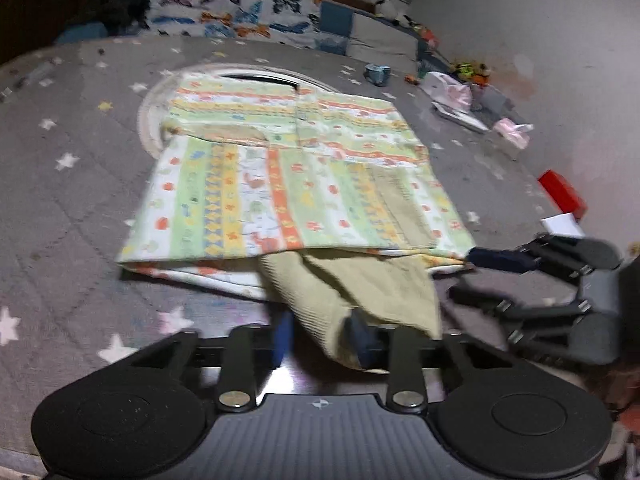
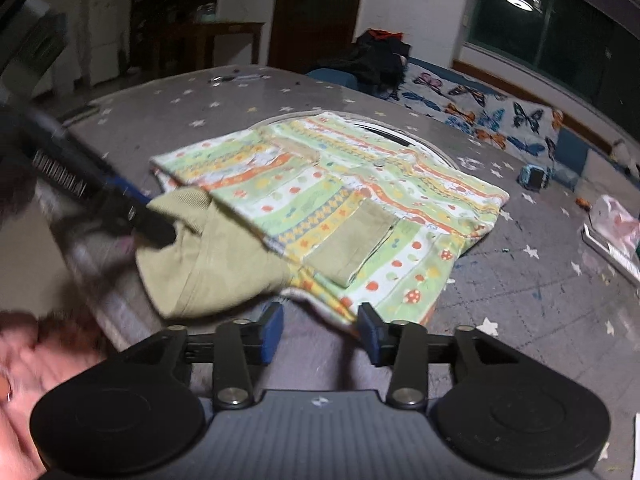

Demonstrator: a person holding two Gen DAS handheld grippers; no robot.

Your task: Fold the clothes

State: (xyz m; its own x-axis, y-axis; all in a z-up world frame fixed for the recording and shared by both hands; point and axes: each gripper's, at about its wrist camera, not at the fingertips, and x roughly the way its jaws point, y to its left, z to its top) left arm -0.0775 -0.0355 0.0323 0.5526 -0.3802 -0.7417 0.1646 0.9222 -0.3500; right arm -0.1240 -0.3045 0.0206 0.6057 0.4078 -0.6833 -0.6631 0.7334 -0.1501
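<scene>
Pinching the olive ribbed cuff [image 1: 352,300] in the left gripper [image 1: 324,338], keeping that sleeve ready for tucking; standing parted and empty, the right gripper [image 2: 320,332], with the patterned garment [image 2: 340,200] lying folded just ahead on the star-print mat [image 2: 540,320].

The folded garment [image 1: 296,184] lies on the star-print mat [image 1: 72,184], over a round disc [image 1: 150,120]. Behind the mat lies a butterfly quilt [image 1: 240,12]. The left gripper [image 1: 324,338] sits at the garment's near edge, the right gripper [image 1: 468,276] beside its right corner.
</scene>
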